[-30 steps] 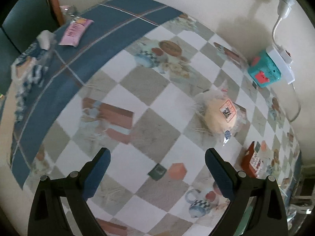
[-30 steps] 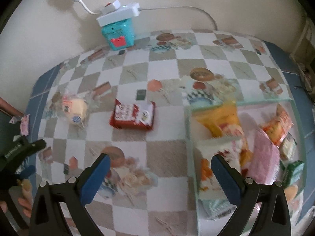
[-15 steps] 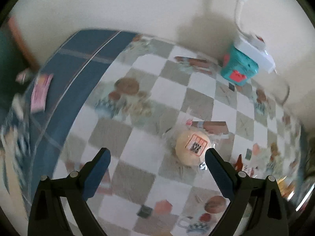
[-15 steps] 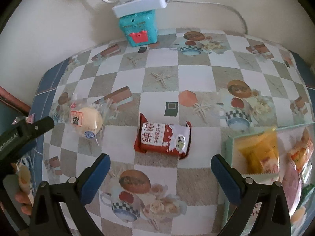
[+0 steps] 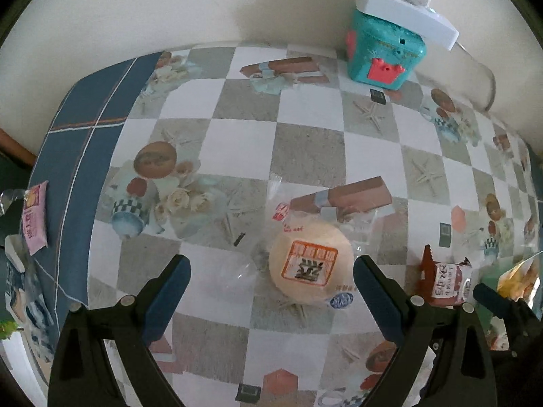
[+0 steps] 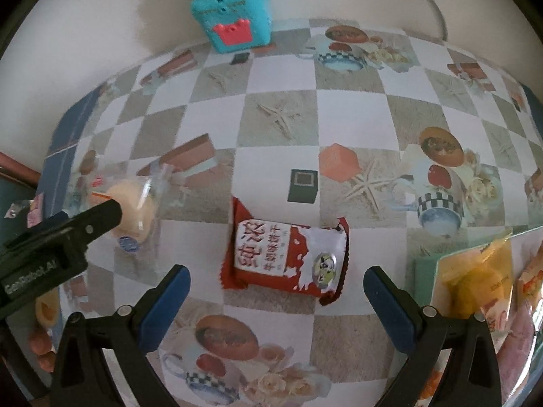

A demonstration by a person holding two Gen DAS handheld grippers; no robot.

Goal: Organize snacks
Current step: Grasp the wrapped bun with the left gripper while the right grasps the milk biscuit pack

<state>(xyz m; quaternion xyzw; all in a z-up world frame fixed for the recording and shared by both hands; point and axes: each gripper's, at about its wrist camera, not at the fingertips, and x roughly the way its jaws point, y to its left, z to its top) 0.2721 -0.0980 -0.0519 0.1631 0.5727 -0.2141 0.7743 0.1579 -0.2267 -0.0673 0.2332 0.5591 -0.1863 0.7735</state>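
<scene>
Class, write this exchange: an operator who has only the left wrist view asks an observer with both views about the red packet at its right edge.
Operator: I see only part of it. How does it lie?
Observer: The red packet lies flat on the table, just ahead of the open right gripper.
Operator: What is to its right?
Observer: A clear bin, with a yellow packet inside.

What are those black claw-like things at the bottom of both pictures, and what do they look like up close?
They are hand-held grippers. Each, the left gripper and the right gripper, has two black plastic fingers shaped like open triangular frames, tipped with dark blue pads and fastened with small silver screws. The right wrist view shows the left one from the side, with white lettering printed on its black body.
</scene>
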